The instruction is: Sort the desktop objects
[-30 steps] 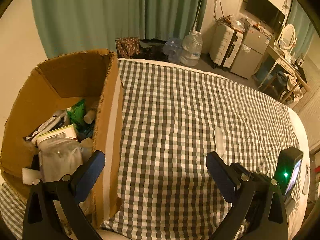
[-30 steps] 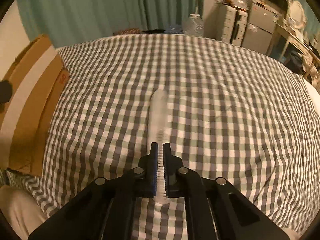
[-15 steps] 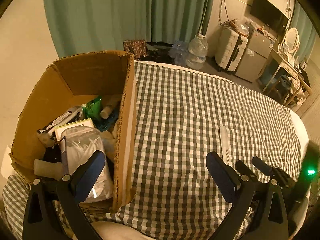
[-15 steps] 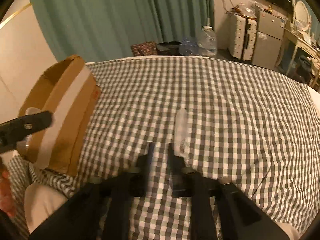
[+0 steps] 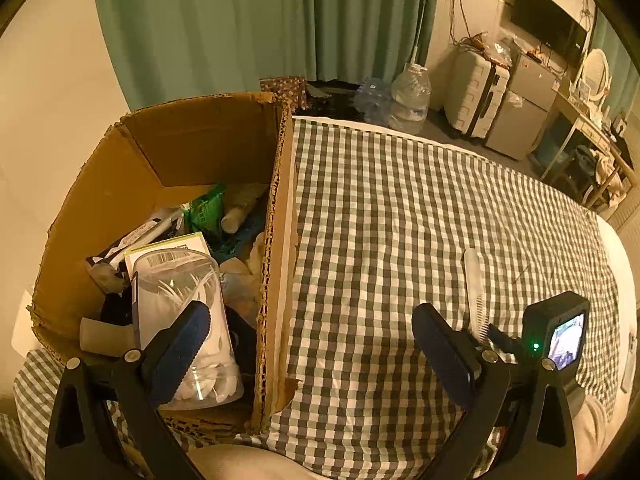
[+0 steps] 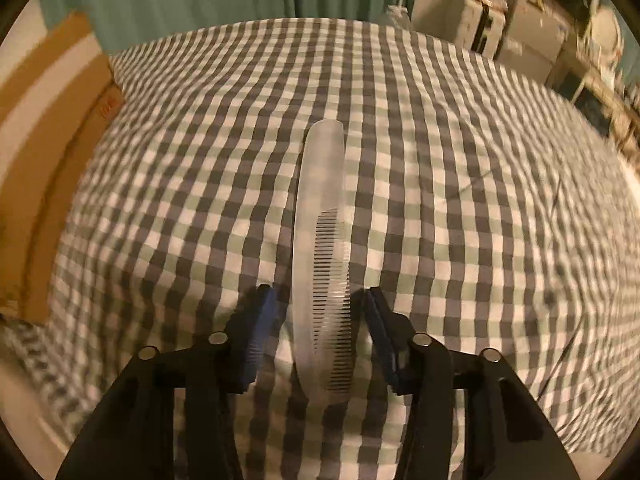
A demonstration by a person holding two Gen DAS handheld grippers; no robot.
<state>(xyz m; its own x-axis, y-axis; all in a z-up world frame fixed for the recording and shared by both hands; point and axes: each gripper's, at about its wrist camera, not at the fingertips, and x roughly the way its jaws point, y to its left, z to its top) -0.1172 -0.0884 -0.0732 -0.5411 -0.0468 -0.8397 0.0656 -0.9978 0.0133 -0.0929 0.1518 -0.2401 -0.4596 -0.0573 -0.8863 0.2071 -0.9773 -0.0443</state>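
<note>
Around the work area: a checked bedspread [image 6: 460, 184], a green curtain [image 5: 256, 28] behind, a suitcase [image 5: 474, 100], a large water bottle [image 5: 410, 98] and a wall television [image 5: 548, 26] at the far side. At left, an open cardboard box [image 5: 208, 140] resting on the bedspread, crowded with a clear plastic tub [image 5: 188, 320], a green packet [image 5: 206, 210], a small bottle [image 5: 238, 216] and other bits too jumbled to name. Between the box and the bare cloth, only the box's near wall; around the translucent comb [image 6: 322, 264], flat on the bedspread well right of the box, just open cloth. Left gripper [image 5: 312, 344] hovering over the box edge, blue pads spread wide, nothing between them. Right gripper [image 6: 318, 320] straddling the toothed end of the comb, jaws closing, a sliver of cloth visible on each side between pad and comb, so no grip. Compared with a second ago: then clamped tight on that same toothed end; half a second ago apart and off to the comb's left; now centred over it again. In the left view, more of the box interior visible than before.
</note>
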